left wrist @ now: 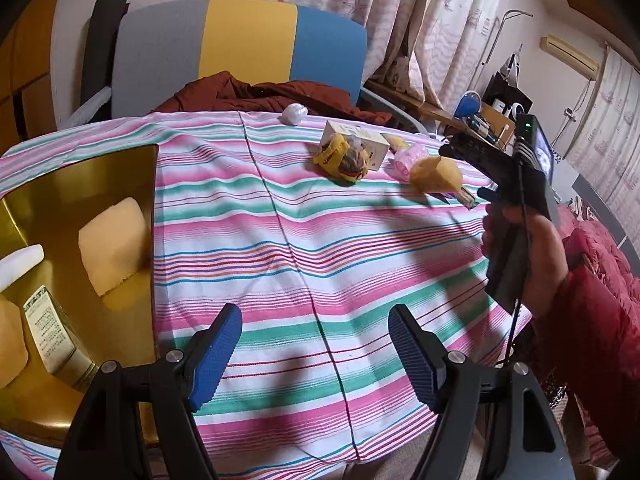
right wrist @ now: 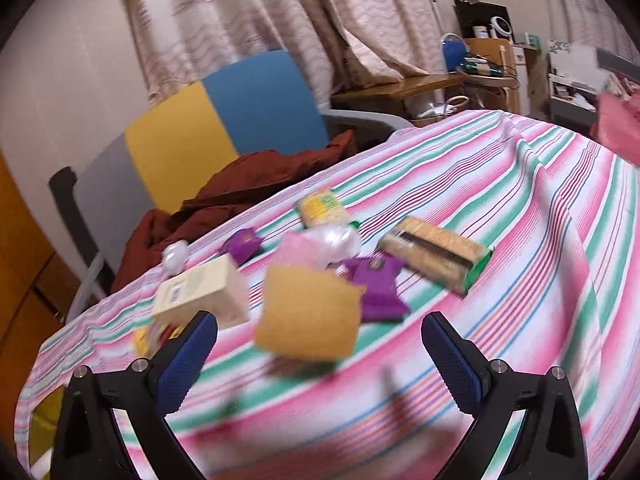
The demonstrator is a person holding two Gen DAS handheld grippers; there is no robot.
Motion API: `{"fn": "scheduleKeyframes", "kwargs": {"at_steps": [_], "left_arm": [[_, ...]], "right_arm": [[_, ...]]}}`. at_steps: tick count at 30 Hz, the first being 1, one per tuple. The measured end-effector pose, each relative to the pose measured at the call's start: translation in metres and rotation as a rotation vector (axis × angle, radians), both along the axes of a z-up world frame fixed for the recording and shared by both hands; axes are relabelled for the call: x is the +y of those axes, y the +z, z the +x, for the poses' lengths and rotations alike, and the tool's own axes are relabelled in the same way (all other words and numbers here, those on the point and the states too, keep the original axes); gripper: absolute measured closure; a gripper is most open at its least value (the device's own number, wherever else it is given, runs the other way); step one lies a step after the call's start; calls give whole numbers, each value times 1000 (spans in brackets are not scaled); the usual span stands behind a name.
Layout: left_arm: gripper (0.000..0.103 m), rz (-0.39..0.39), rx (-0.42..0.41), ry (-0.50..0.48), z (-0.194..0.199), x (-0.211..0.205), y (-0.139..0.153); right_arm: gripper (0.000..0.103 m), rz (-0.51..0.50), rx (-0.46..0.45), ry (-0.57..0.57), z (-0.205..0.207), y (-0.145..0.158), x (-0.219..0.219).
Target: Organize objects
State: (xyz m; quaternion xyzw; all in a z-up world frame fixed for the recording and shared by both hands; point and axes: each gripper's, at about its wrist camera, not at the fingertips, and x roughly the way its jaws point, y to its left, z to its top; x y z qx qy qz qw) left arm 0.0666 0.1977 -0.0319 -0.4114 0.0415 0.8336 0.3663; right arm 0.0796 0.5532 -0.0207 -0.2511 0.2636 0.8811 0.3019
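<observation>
My shiny gold box (left wrist: 100,176) already holds some snacks. Many more lie on the striped cloth (right wrist: 520,240). My left gripper (left wrist: 316,354) and right gripper (right wrist: 320,364) are wide open, holding nothing.

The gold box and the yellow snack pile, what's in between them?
Only bare striped tablecloth lies between the gold box and yellow snack pile, in the left wrist view.

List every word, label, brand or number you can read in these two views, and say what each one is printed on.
Nothing can be read for certain.
Gold tin: the packet inside has a white label of dense small print, too small to read.
Cream box: printing too small; blurred in the right wrist view.
Yellow wrapper: dark lettering, crumpled, unreadable.
Purple packets: round emblem, blurred.
Green cracker pack: no text legible.
</observation>
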Motion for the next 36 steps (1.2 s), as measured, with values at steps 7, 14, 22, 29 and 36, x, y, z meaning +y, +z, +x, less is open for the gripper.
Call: {"fn": "scheduleKeyframes", "kwargs": {"at_steps": [7, 14, 22, 29, 36], "left_arm": [[26, -5, -11, 1, -1, 1, -4], [26, -3, -27, -7, -5, 9, -6], [26, -2, -37, -13, -13, 25, -8], [25, 2, -5, -39, -23, 62, -2], [20, -30, 70, -138, -24, 136, 10]], "right_arm": [[47, -21, -79, 89, -25, -27, 4], [48, -23, -39, 176, -9, -36, -32], [21, -37, -16, 366, 3, -41, -86], [4, 126, 149, 144, 62, -18, -75], [1, 97, 96, -167, 87, -25, -24]]}}
